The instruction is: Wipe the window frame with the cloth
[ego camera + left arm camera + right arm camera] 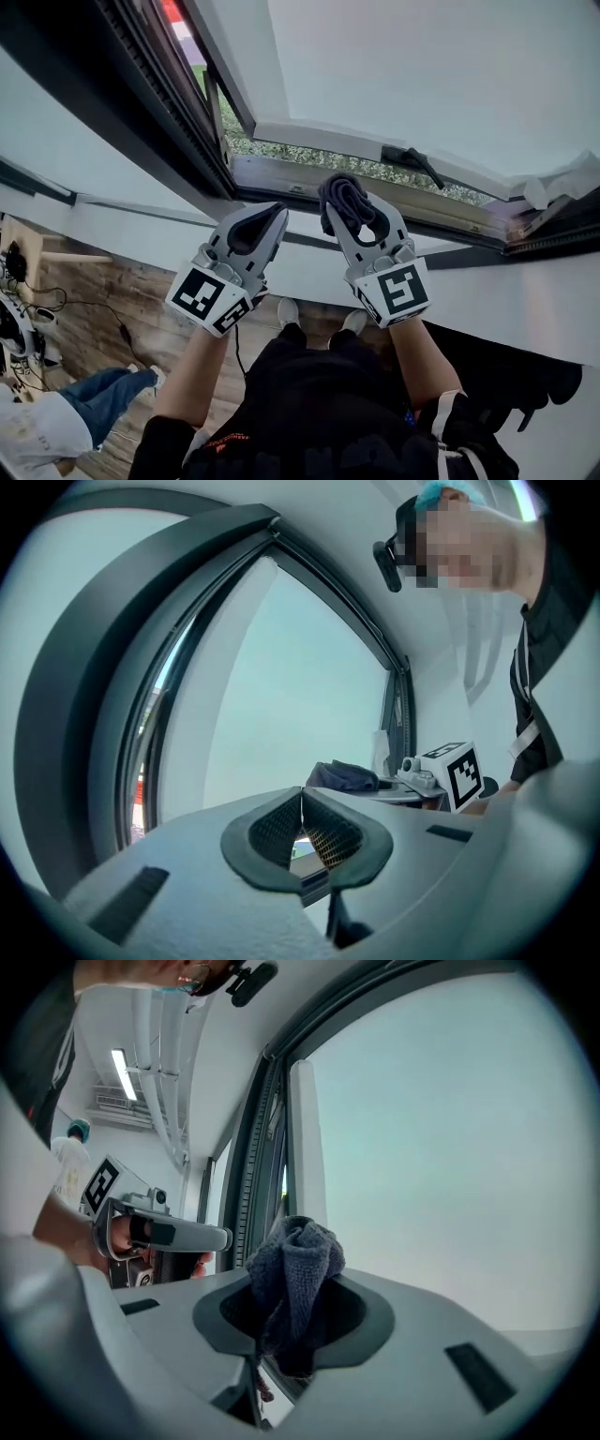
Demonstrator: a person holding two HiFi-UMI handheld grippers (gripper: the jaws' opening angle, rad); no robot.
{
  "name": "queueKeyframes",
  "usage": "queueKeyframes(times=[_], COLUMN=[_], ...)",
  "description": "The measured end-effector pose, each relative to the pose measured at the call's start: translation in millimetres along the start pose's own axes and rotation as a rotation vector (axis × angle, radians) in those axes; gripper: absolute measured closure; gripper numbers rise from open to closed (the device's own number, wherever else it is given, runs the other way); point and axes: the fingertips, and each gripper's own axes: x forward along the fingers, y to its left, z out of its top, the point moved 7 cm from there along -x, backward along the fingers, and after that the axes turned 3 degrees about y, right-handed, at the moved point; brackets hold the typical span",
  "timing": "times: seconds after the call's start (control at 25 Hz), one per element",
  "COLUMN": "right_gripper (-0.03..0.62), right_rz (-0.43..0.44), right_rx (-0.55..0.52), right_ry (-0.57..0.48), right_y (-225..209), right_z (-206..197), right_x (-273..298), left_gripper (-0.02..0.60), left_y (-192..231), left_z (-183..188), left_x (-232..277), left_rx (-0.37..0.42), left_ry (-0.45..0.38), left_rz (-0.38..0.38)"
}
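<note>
The right gripper [359,212] pinches a bunched dark grey knitted cloth [298,1260] near the grey metal window frame [281,176] (left gripper [302,808]: jaws together, empty).

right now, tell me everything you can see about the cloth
The cloth is dark grey-blue with a knitted, terry-like weave and looks soft. It is bunched into a crumpled wad, not spread flat. The right tool is shut on it; most of the wad pokes out past the tips and a bit hangs below. It is held up by the lower window frame; whether it touches the frame cannot be told. The left tool is apart from it.
</note>
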Motion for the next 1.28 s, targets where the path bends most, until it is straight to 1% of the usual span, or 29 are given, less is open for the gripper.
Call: queueKeyframes(times=[0.28, 0.52, 0.72, 0.92, 1.16, 1.28], right_gripper=[0.487, 0.487, 0.487, 0.487, 0.487, 0.487], right_rz=[-0.084, -0.158, -0.209, -0.248, -0.247, -0.248], right_rx=[-0.008, -0.007, -0.022, -0.008, -0.005, -0.004], right_ry=[-0.003, -0.020, -0.007, -0.009, -0.003, -0.003], right_y=[-41.5, -70.8, -89.2, -100.2, -104.0, -106.3], right_z=[3.1, 8.9, 7.3, 6.2, 3.6, 2.6], right_x=[-45.0, -83.2, -107.4, -127.7, -139.9, -145.1], left_gripper=[0.561, 0.561, 0.560, 0.561, 0.561, 0.561], left_y=[-37.7, -67.5, -86.9, -103.7, -117.9, -123.0], left_z=[10.6, 19.4, 22.8, 23.8, 24.3, 22.0], left_x=[46.6, 82.2, 104.3, 118.9, 131.1, 134.4], left_rx=[0.029, 0.071, 0.076, 0.074, 0.069, 0.064], left_ry=[0.005, 0.014, 0.006, 0.011, -0.008, 0.000], left_rz=[-0.098, -0.174, -0.221, -0.253, -0.269, -0.271])
